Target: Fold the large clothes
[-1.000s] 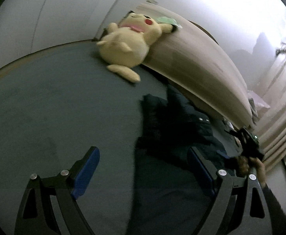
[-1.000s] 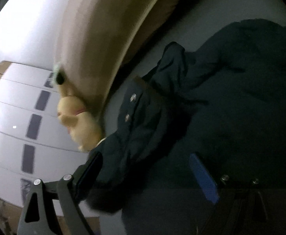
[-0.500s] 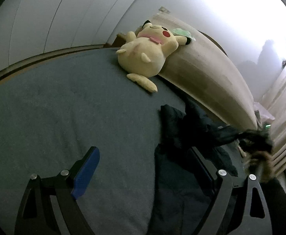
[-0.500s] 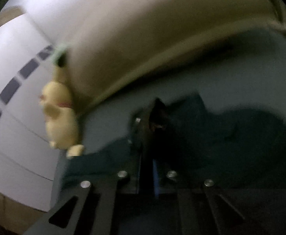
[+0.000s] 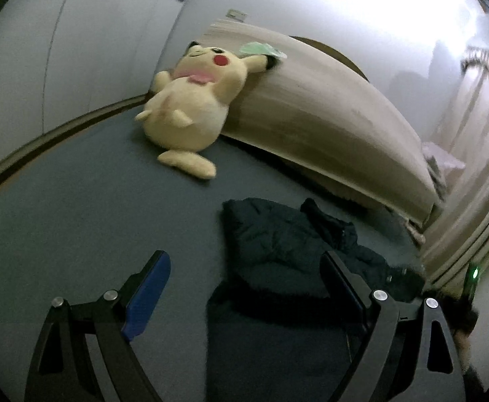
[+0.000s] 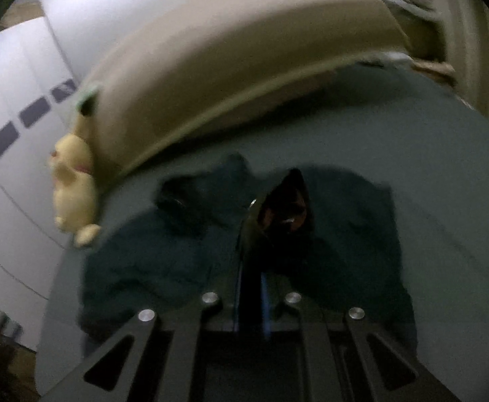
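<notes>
left gripper (image 5: 246, 269): black frame, blue pads, silver screws seen | right gripper (image 6: 252, 234): black arms, four silver screws, blue strip shown | green light at 3 o'clock

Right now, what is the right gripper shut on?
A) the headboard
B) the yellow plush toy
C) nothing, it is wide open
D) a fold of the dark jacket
D: in the right wrist view the right gripper has its jaws together on a raised fold of the dark jacket, while the yellow plush toy lies apart against the headboard.
</notes>
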### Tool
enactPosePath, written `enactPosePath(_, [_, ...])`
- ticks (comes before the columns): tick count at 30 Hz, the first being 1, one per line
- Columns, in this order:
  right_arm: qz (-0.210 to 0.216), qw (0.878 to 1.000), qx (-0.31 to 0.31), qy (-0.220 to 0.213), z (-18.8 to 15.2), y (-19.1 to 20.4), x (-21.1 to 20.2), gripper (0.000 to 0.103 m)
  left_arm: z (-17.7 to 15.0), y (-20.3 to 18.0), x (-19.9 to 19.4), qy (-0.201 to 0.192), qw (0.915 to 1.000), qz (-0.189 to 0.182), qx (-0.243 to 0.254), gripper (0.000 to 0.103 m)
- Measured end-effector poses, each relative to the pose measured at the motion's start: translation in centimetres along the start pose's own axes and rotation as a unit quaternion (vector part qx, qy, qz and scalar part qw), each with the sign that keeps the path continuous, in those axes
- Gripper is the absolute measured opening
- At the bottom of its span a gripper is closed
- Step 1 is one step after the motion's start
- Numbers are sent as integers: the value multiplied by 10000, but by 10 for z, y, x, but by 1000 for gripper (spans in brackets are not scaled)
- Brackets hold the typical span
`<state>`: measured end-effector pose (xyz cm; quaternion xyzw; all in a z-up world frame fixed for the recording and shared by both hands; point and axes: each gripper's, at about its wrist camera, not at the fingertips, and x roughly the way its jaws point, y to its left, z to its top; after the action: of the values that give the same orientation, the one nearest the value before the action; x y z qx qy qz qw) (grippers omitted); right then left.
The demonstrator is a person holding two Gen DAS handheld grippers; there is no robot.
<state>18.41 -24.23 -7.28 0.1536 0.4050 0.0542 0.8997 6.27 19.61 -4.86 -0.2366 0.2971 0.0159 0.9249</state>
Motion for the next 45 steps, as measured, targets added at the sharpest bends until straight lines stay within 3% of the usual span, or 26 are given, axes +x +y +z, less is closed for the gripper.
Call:
enactPosePath(6, [-135, 9998, 118, 125, -18, -34, 14, 10, 10, -49, 41, 141, 9987, 91, 485, 91])
enactPosePath(12, [-217, 9995, -51, -213, -16, -30, -1, 10, -6, -93, 93, 294, 9928, 354, 1109, 91])
enactPosePath(15, [-394, 9992, -28, -2, -27, -39, 17, 10, -23, -97, 128, 758, 9872, 578, 1279, 91])
enactPosePath(18, [-449, 9988, -95, 194, -31, -42, 30, 13, -52, -95, 169, 1475, 9687, 1080, 1676, 91])
enactPosePath(23, [-481, 9980, -96, 397, -33, -49, 37, 14, -70, -88, 180, 1479, 9628, 1206, 1912, 93])
enactPosePath(24, [-491, 9977, -66, 459, -34, -52, 39, 20, -70, -88, 181, 1497, 9622, 1215, 1922, 93])
enactPosePath(28, [-477, 9966, 52, 674, -33, -55, 45, 28, -67, -89, 176, 1479, 9595, 1215, 2069, 93])
enactPosePath(29, [-527, 9960, 39, 722, -31, -53, 44, 41, -64, -90, 172, 1472, 9601, 1178, 2066, 93])
enactPosePath(30, [-535, 9957, 29, 754, -29, -54, 38, 73, -60, -87, 163, 1439, 9630, 1079, 2005, 93])
enactPosePath(31, [-488, 9961, 39, 731, -27, -54, 32, 82, -53, -83, 150, 1374, 9683, 891, 1887, 93])
enactPosePath(34, [-638, 9973, -75, 361, -21, -59, 1, 85, -27, -60, 106, 848, 9859, 381, 1389, 93])
enactPosePath(36, [-664, 9977, 2, 150, -15, -65, -16, 85, -4, -33, 82, 488, 9938, 283, 957, 93])
enactPosePath(38, [-532, 9984, 164, -88, -6, -65, -29, 85, 16, -9, 78, 408, 9966, 406, 582, 93])
enactPosePath(41, [1, 9997, 107, -231, 7, -47, -33, 85, 30, 14, 91, 602, 9964, 544, 255, 93])
enactPosePath(45, [364, 9987, -343, -44, 14, -9, -7, 85, 32, 9, 112, 726, 9951, 542, 406, 93])
